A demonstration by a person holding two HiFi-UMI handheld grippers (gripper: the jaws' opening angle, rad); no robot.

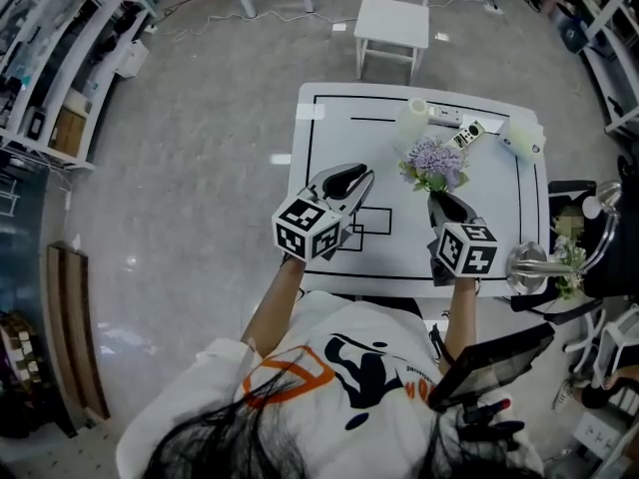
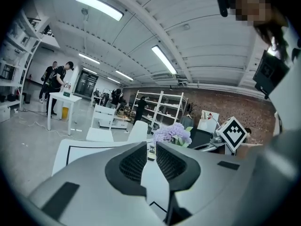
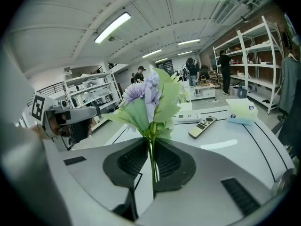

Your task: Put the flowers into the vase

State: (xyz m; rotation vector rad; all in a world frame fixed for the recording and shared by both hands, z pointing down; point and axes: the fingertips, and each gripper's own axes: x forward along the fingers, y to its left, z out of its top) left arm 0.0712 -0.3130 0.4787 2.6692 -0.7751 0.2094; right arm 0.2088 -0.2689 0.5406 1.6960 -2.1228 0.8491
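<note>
Two grippers of smooth grey plastic, each carrying a cube of black-and-white square markers, are held over a white table [image 1: 312, 138] ruled with thin black rectangles. The glossy grey floor [image 1: 180, 168] spreads out to the left of it. The left gripper [image 1: 357, 178] has its black ribbed pads [image 2: 134, 164] drawn almost together, leaving only a narrow slit with nothing in it. Behind the table stands a white, square-seated chair [image 1: 394, 18]. Near the table's far edge is the vase [image 1: 413, 120], a pale, plain cylinder, well apart from both tools. Just right of it and nearer the person are the flowers [image 1: 434, 160], a rounded, ruffled lilac head with broad soft-green leaves, gathered on thin green stems [image 3: 152, 161]. They are off the tabletop and outside the vase, sticking out from the right gripper [image 1: 439, 200]. Its dark ribbed pads are clamped on the stems, and the bloom fans out past the jaw tips. Beyond the bouquet lies a long white power strip [image 1: 444, 116], then a slim, light-coloured remote [image 1: 467, 133] with dark buttons. Toward the far right corner sits a soft, pillow-shaped white pack [image 1: 523, 138].
</note>
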